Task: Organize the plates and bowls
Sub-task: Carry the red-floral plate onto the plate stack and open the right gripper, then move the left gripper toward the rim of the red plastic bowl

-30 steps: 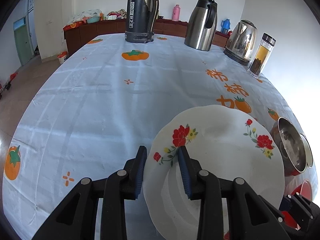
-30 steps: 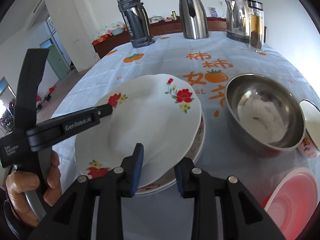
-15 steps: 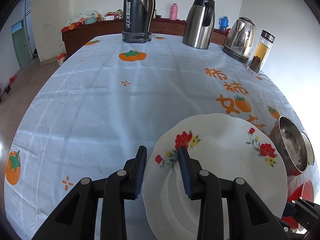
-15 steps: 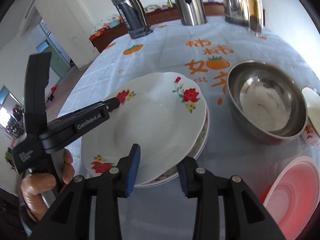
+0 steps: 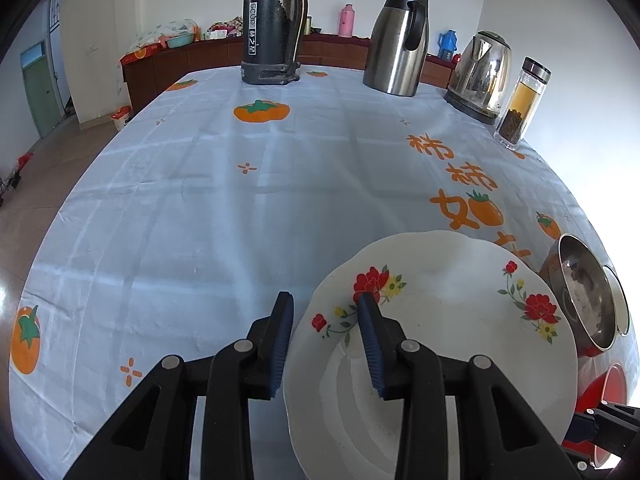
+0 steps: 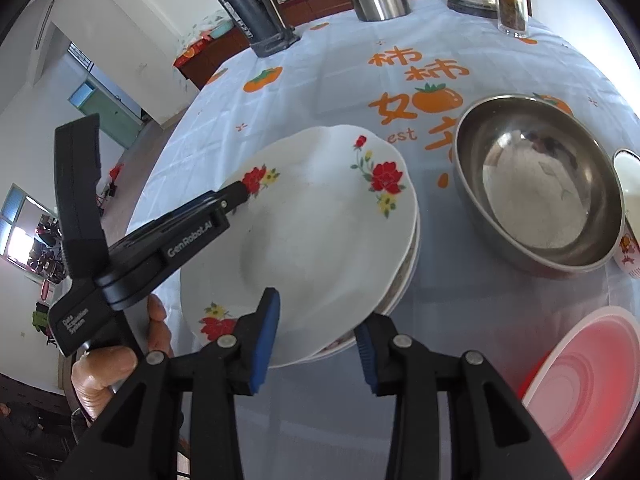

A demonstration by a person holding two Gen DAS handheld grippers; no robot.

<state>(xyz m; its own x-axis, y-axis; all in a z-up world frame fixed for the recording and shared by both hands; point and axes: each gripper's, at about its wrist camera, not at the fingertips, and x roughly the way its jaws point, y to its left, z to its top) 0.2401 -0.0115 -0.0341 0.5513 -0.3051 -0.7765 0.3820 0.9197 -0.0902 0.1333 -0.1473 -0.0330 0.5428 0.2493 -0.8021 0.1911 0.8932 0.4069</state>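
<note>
A white plate with red flowers (image 5: 440, 340) (image 6: 320, 232) lies on top of another plate whose rim (image 6: 404, 280) shows beneath it. My left gripper (image 5: 326, 344) has its jaws open on either side of the top plate's left rim; it also shows in the right wrist view (image 6: 236, 196). My right gripper (image 6: 316, 344) is open at the stack's near edge, holding nothing. A steel bowl (image 6: 536, 192) (image 5: 584, 292) stands right of the stack. A red bowl (image 6: 584, 392) sits at the near right.
A black flask (image 5: 274, 24), a steel jug (image 5: 398, 44), a kettle (image 5: 480, 76) and a glass tea bottle (image 5: 522, 104) stand at the table's far edge. A small white cup (image 6: 630, 216) is right of the steel bowl.
The top plate has come down onto the plate beneath. My left gripper's jaws have spread apart from its rim. My right gripper has opened wider and tilted down.
</note>
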